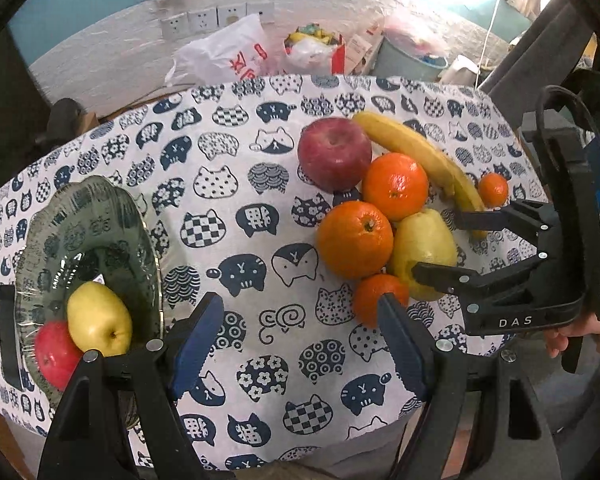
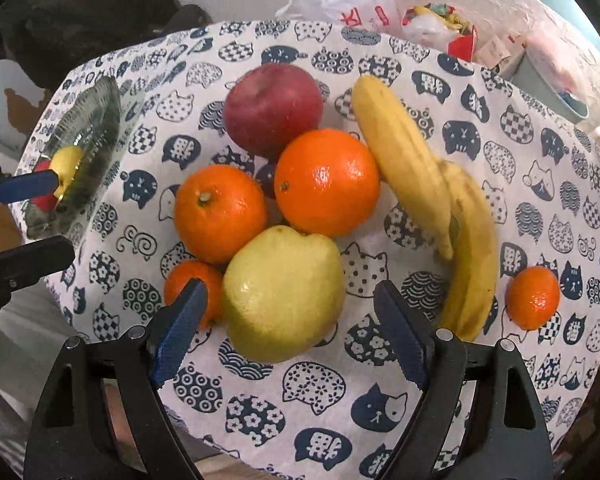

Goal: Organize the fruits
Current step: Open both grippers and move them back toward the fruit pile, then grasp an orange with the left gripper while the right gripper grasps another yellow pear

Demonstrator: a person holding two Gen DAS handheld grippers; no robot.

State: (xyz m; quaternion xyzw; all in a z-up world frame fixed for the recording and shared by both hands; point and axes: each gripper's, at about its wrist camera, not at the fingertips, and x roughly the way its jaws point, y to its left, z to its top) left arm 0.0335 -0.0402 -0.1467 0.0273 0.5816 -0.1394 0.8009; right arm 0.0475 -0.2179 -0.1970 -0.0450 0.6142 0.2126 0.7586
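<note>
On the cat-print tablecloth (image 2: 452, 84) the fruit lies in a tight heap, and the right gripper (image 2: 288, 336) hangs over its near edge with jaws spread and nothing held, the yellow-green pear (image 2: 284, 292) sitting between its blue pads (image 2: 180, 328) without touching them. Far off to the left, the glass dish (image 1: 88, 232) already holds a yellow apple (image 1: 98, 320) and a red apple (image 1: 54, 354), so the sorting looks partly done and the pear seems next. The left gripper (image 1: 300, 344) is also spread and empty, hovering over bare cloth between dish and heap.

Closing on the pear calls for care, I judge: a small tangerine (image 2: 192, 284) sits just beside the left pad, and two oranges (image 2: 328, 182) (image 2: 220, 212) press against the pear's far side, with a dark red apple (image 2: 274, 108) behind them. Right of the heap lie two bananas (image 2: 424, 184) and another tangerine (image 2: 534, 298), well clear. Bags and boxes stand beyond the table's far edge.
</note>
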